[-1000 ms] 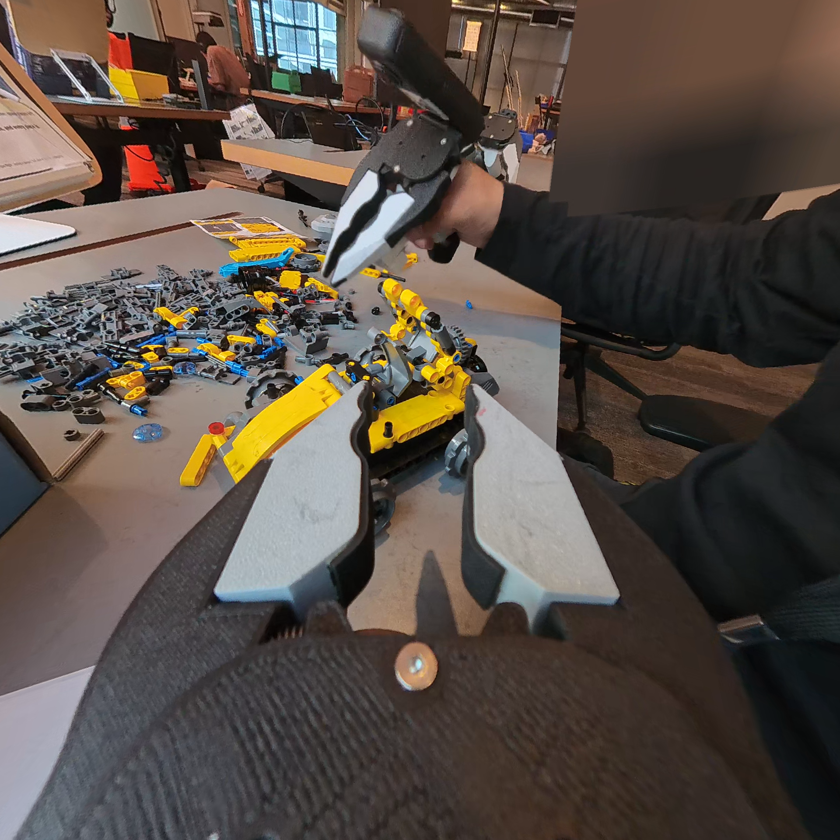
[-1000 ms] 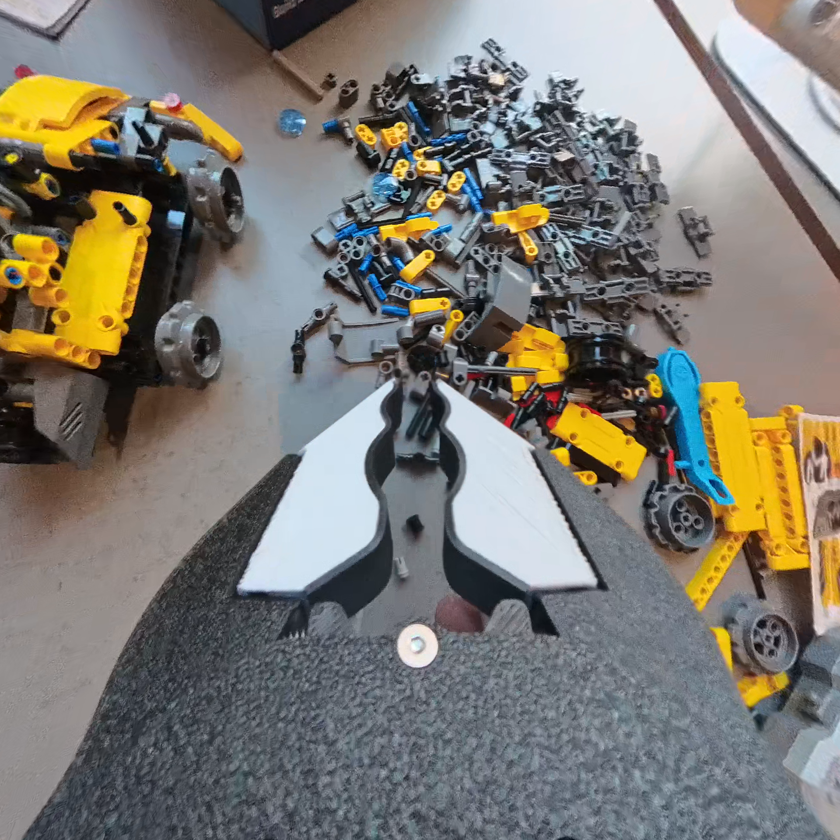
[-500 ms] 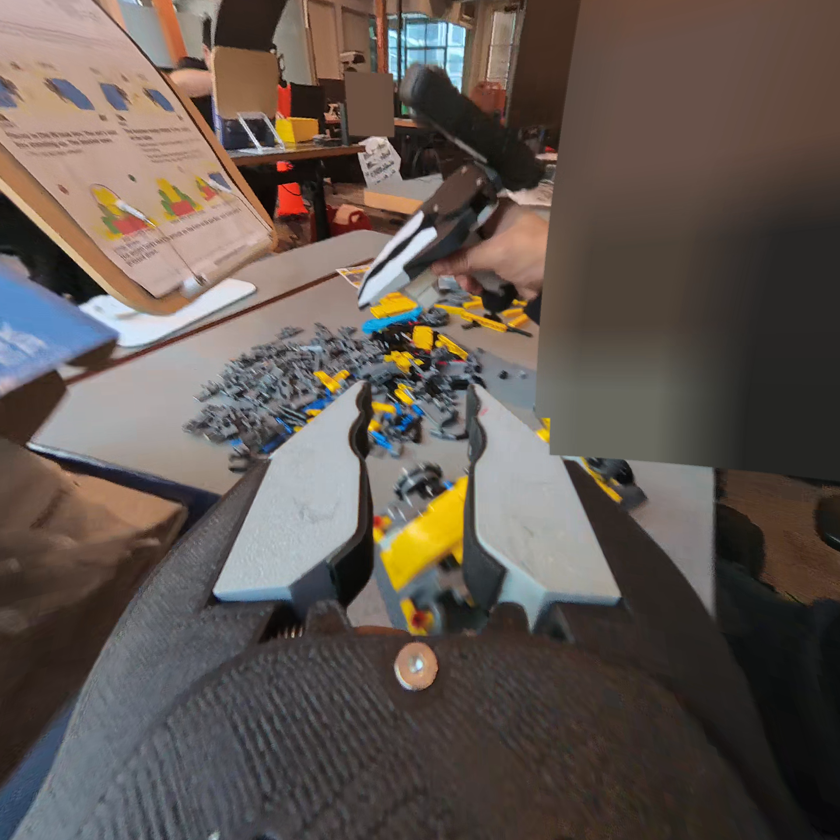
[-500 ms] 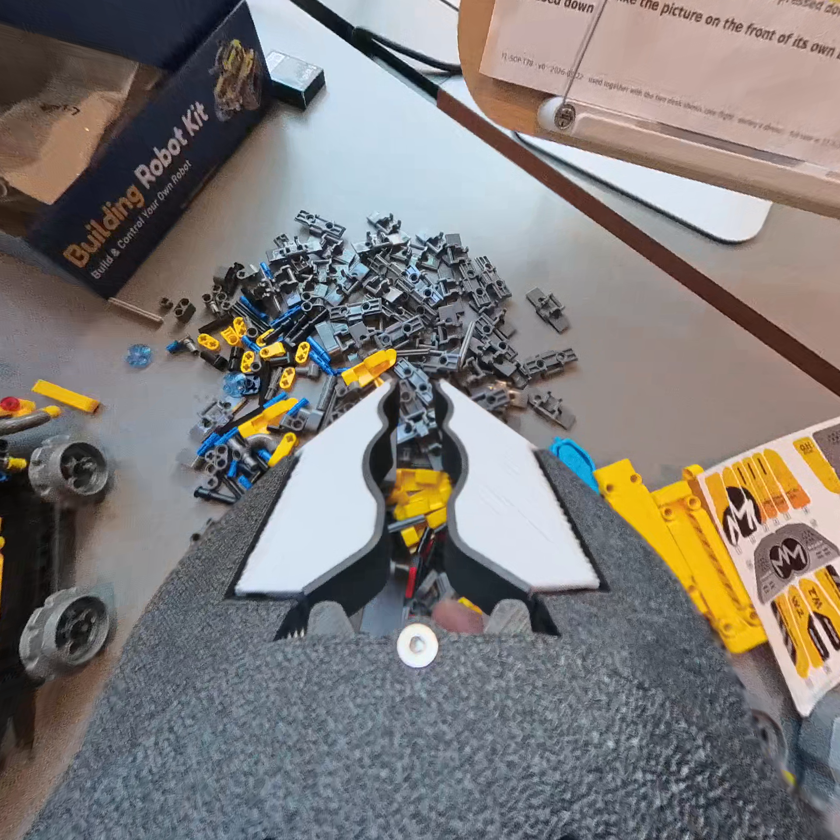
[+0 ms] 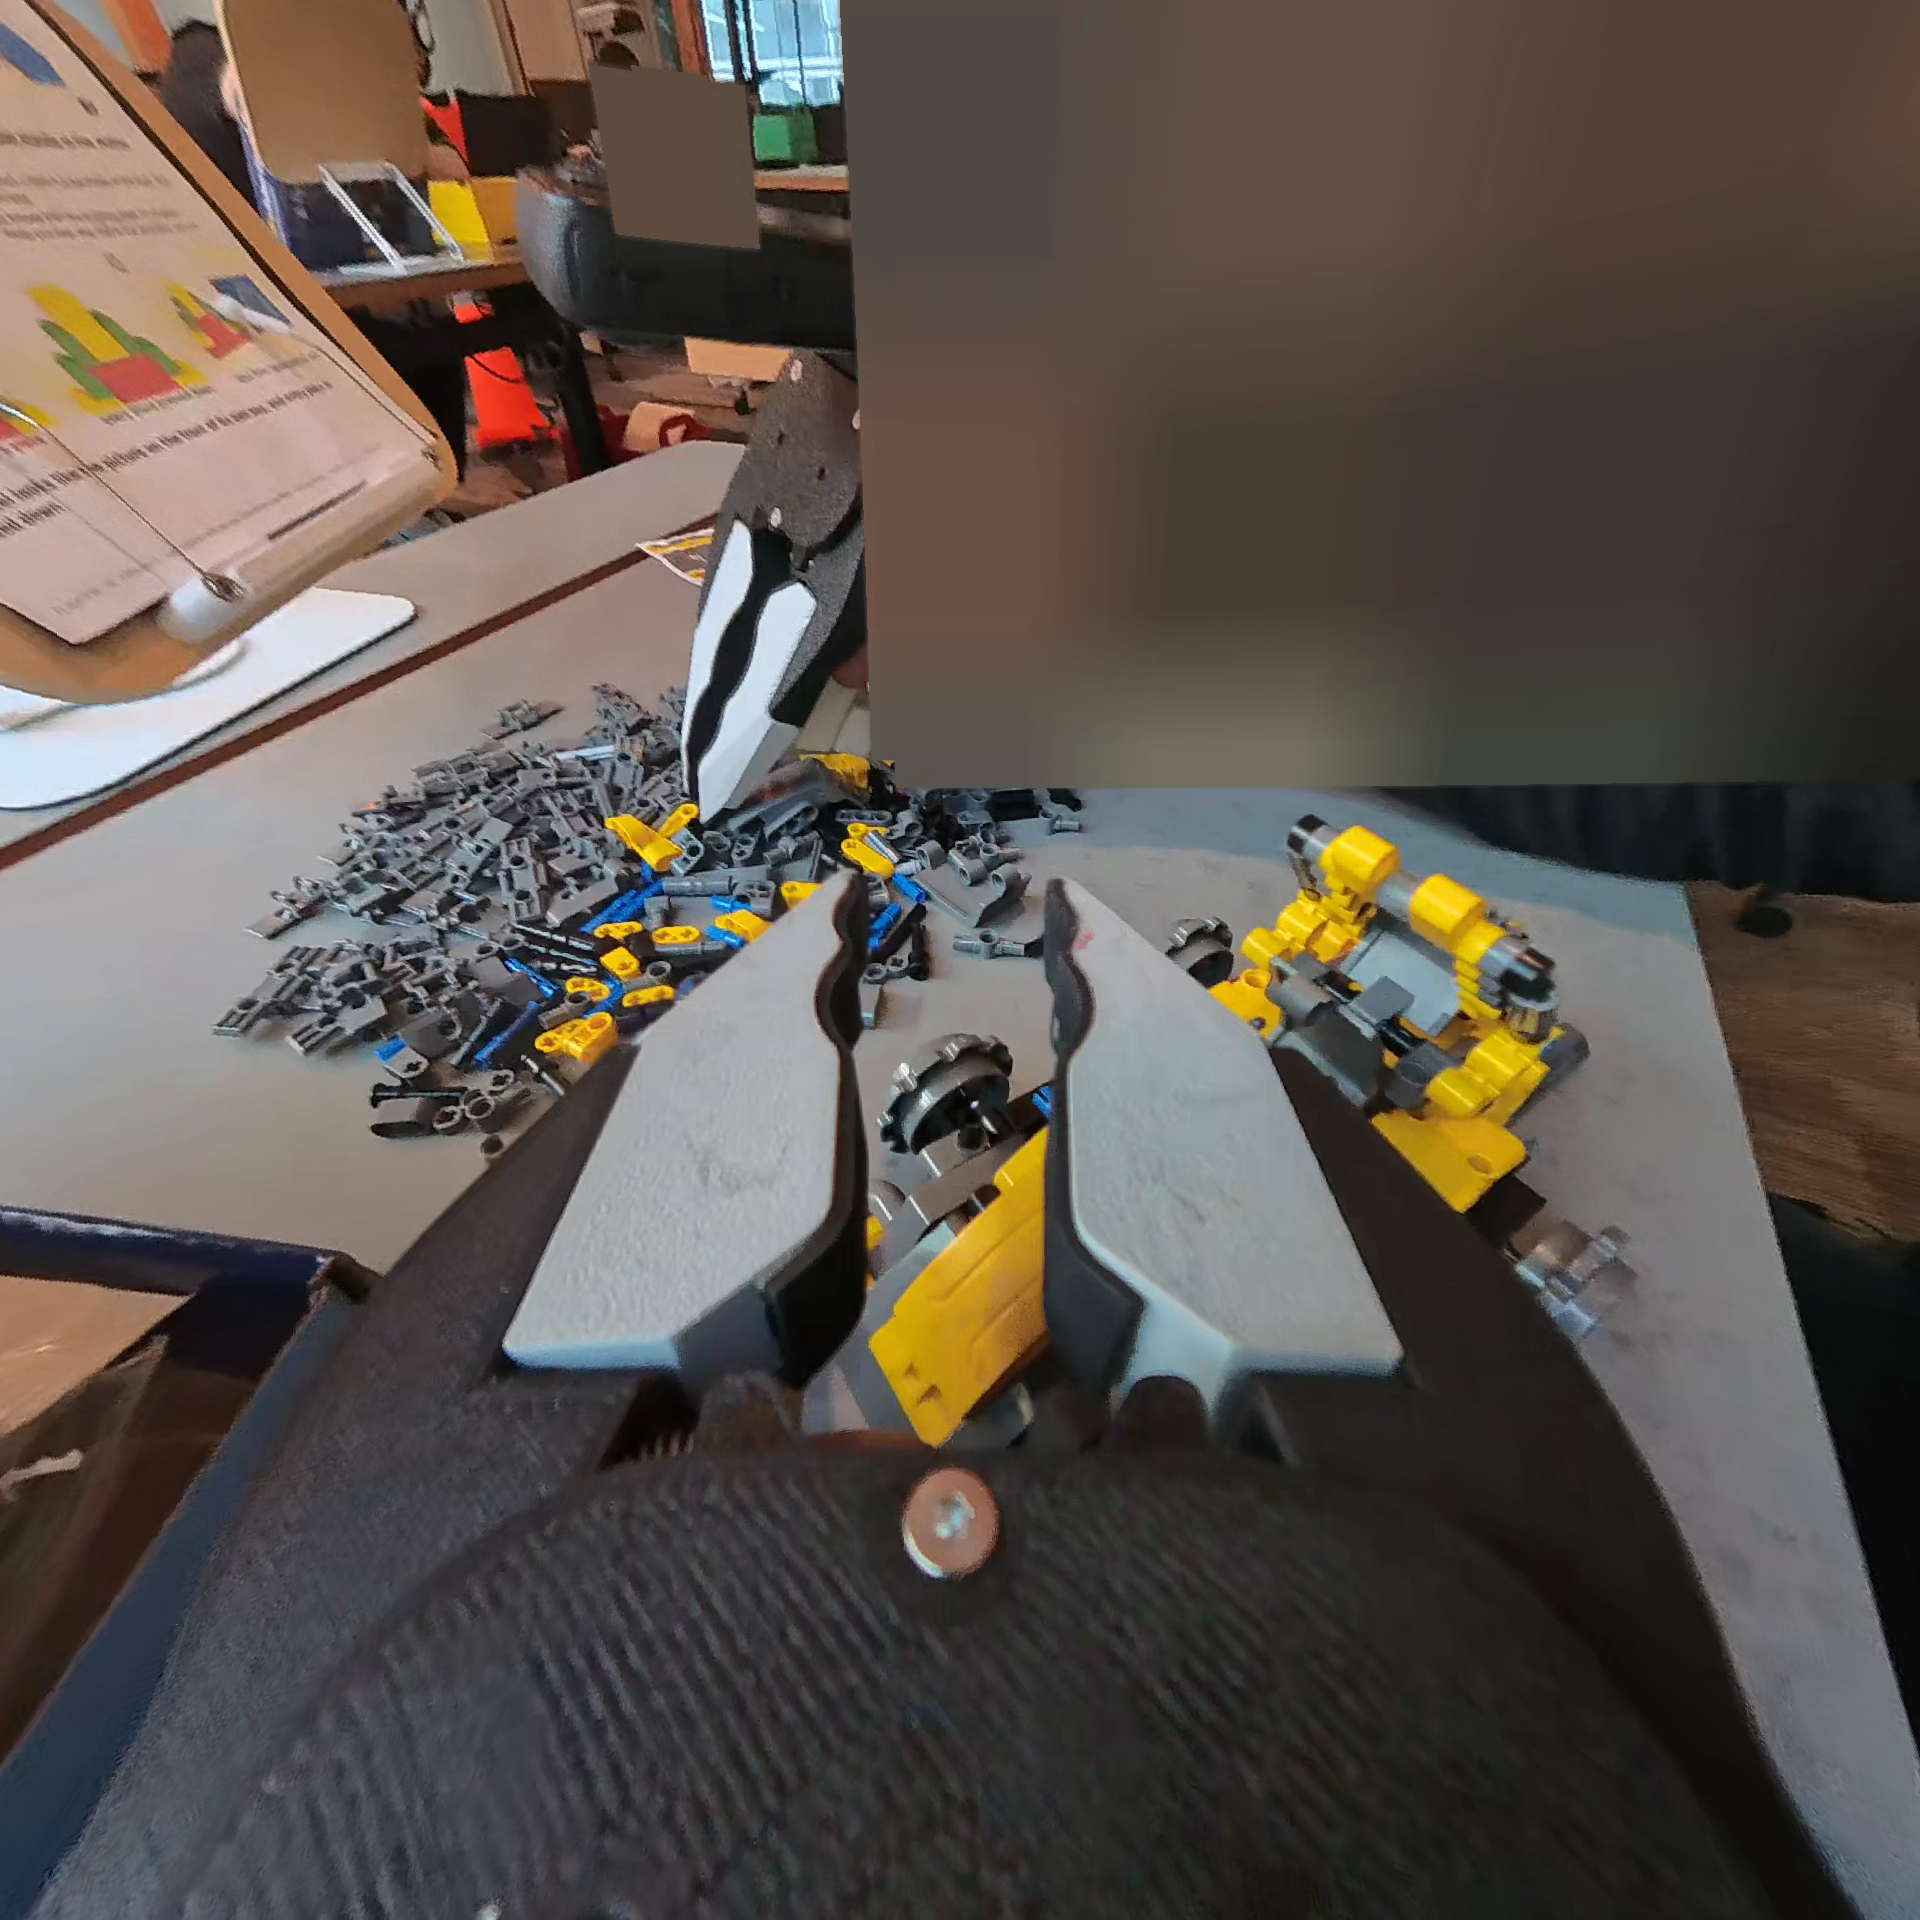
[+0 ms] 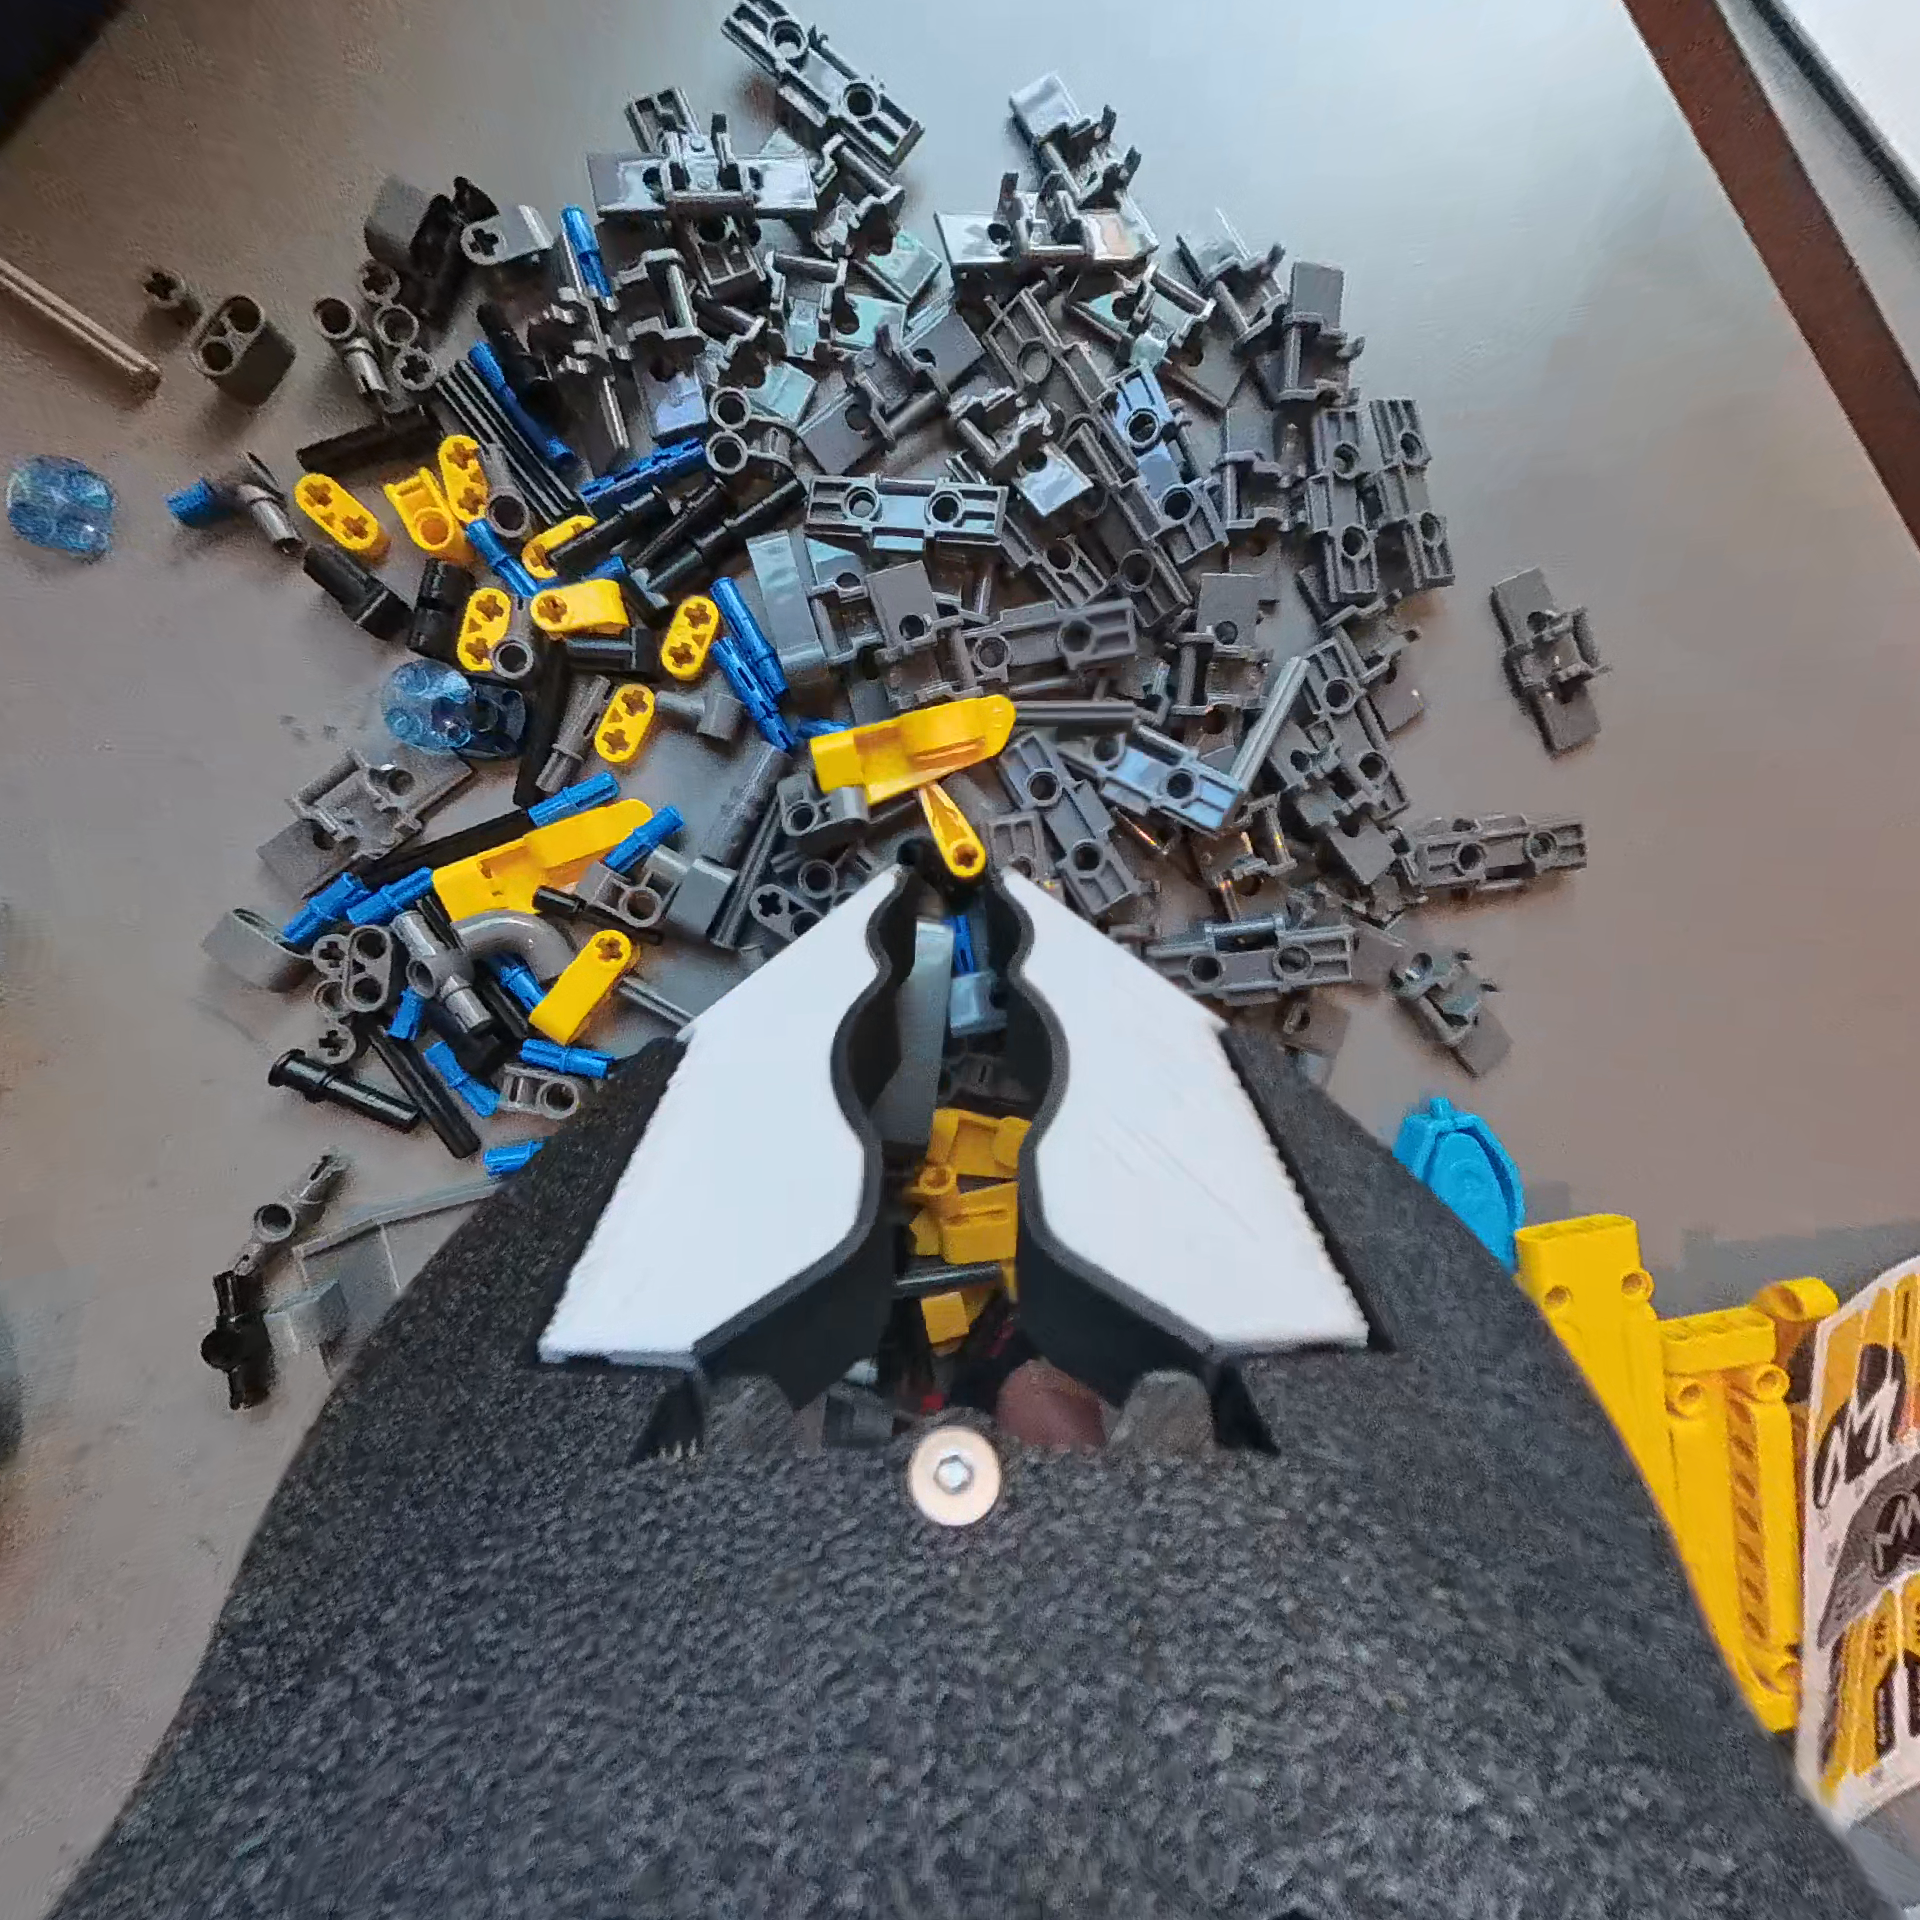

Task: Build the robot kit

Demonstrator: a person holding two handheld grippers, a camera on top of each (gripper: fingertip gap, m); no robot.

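Note:
A half-built yellow and grey brick vehicle (image 5: 1403, 997) lies on the grey table. My left gripper (image 5: 951, 899) is open and hangs low over it. The vehicle's yellow panel (image 5: 966, 1309) and a black toothed wheel (image 5: 945, 1081) show between its fingers. I cannot tell whether the fingers touch them. My right gripper (image 6: 951, 878) is open only a little. Its tips are down in the pile of loose grey, blue and yellow pieces (image 6: 1039, 520), just behind a small yellow pin (image 6: 954, 831). The right gripper also shows in the left wrist view (image 5: 717, 805), pointing down into the pile (image 5: 520, 894).
A tilted board with a printed sheet (image 5: 156, 416) stands at the back left. A dark blue box (image 5: 156, 1278) sits at the near left. Yellow beams (image 6: 1621, 1382), a light blue piece (image 6: 1455, 1174) and a sticker sheet (image 6: 1870, 1507) lie right of the pile. The table edge (image 5: 1714, 1039) runs close to the vehicle.
My right gripper has come down from above the table into the pile. My left gripper has swung left and dropped low over the vehicle. Neither gap has visibly changed.

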